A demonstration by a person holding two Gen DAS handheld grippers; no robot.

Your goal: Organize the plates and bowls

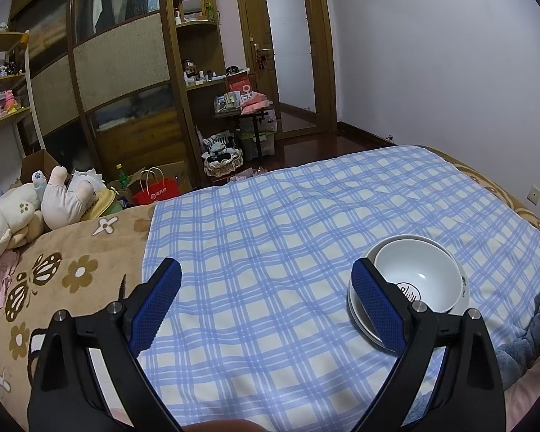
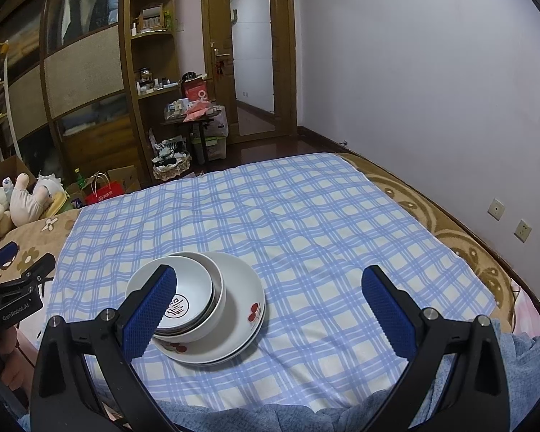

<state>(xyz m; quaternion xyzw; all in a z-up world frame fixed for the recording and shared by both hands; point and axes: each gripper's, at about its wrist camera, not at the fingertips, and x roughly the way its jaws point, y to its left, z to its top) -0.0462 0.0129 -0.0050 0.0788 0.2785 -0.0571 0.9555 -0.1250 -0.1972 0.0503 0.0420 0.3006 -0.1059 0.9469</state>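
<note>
White bowls [image 2: 194,288] sit nested on stacked white plates [image 2: 241,309] with red cherry prints, all on the blue checked cloth [image 2: 288,223]. The top bowl [image 1: 419,277] has a round black mark inside. My left gripper [image 1: 266,291] is open with nothing between its fingers; the stack lies just beyond its right finger [image 1: 378,306]. My right gripper [image 2: 270,302] is open too, held above the cloth, and its left finger [image 2: 149,309] overlaps the bowls in view. The left gripper [image 2: 14,270] also shows at the far left of the right wrist view.
The cloth [image 1: 270,234] covers a bed with a brown flowered blanket [image 1: 72,273]. Plush toys [image 1: 36,205] lie at the bed's left edge. A grey-blue sleeve [image 1: 529,320] is at the right. Wardrobe, shelves, bags and a door stand beyond the bed.
</note>
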